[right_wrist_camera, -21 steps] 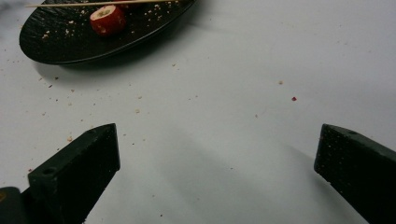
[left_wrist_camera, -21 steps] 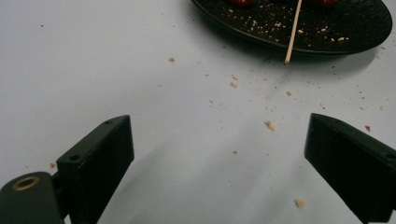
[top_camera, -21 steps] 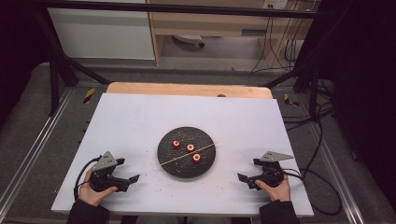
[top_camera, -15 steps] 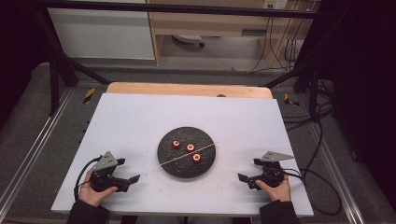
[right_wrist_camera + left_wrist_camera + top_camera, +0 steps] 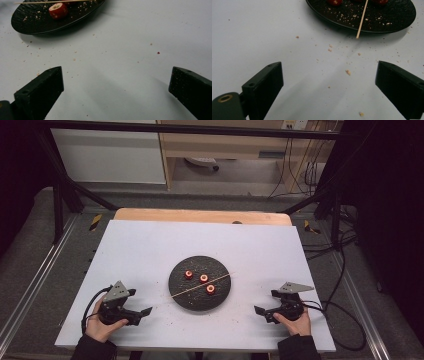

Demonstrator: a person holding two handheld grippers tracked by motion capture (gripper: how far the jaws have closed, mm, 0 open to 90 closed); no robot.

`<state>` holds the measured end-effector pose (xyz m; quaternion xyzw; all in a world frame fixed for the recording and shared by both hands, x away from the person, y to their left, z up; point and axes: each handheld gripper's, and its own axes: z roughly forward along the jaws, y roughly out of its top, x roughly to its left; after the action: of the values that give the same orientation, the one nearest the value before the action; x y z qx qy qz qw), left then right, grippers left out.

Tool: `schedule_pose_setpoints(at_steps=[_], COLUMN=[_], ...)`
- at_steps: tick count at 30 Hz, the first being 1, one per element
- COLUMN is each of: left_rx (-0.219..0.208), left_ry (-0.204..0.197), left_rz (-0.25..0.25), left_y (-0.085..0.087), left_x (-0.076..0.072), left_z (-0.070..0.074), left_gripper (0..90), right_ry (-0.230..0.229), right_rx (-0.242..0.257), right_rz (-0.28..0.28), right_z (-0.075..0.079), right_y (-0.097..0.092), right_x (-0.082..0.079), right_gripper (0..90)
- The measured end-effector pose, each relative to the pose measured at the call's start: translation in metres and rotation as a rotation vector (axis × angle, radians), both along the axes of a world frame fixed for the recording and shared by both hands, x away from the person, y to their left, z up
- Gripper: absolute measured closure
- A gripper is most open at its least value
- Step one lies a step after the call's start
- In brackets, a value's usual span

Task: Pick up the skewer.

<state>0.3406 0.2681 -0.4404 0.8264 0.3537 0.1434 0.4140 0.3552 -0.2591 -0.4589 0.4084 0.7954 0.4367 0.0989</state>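
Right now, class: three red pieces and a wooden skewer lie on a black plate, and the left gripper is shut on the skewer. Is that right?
Not quite. The left gripper is open and holds nothing, as the left gripper view shows; the skewer lies across the black plate beside the three red pieces.

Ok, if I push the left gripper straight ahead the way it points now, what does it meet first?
Probably the near tip of the wooden skewer, overhanging the black plate rim. Only crumbs lie before it, and the left gripper is open.
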Motion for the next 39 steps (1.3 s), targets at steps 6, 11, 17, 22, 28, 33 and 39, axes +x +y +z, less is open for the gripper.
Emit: schedule_pose_setpoints(at_steps=[6, 11, 17, 22, 28, 33, 39], left_rx=[0.011, 0.020, 0.021, 0.025, 0.033, 0.048, 0.065], left_ry=[0.002, -0.003, -0.001, 0.003, 0.001, -0.007, -0.004], left_rz=[-0.003, -0.017, -0.026, -0.033, -0.049, -0.062, -0.086], left_y=[-0.007, -0.014, -0.021, -0.028, -0.039, -0.048, -0.061], left_x=[0.000, 0.002, 0.005, 0.008, 0.012, 0.016, 0.022], left_z=[0.005, 0.010, 0.015, 0.020, 0.028, 0.033, 0.037], left_gripper=[7.5, 7.5, 7.6, 7.9, 8.0, 8.0, 8.1], right_ry=[-0.001, -0.002, -0.002, -0.001, -0.001, -0.002, 0.002], right_rx=[-0.001, -0.001, -0.002, -0.003, 0.001, -0.003, -0.007], right_rz=[0.001, 0.000, -0.001, 0.001, 0.002, 0.004, 0.003], right_z=[0.000, 0.000, 0.001, 0.001, 0.001, 0.001, 0.002], right_y=[0.000, 0.000, -0.001, -0.001, -0.001, -0.001, -0.001], right_x=[0.000, 0.000, 0.000, 0.000, 0.000, 0.000, 0.000], right_gripper=[0.7, 0.7, 0.7, 0.7, 0.7, 0.7, 0.7])
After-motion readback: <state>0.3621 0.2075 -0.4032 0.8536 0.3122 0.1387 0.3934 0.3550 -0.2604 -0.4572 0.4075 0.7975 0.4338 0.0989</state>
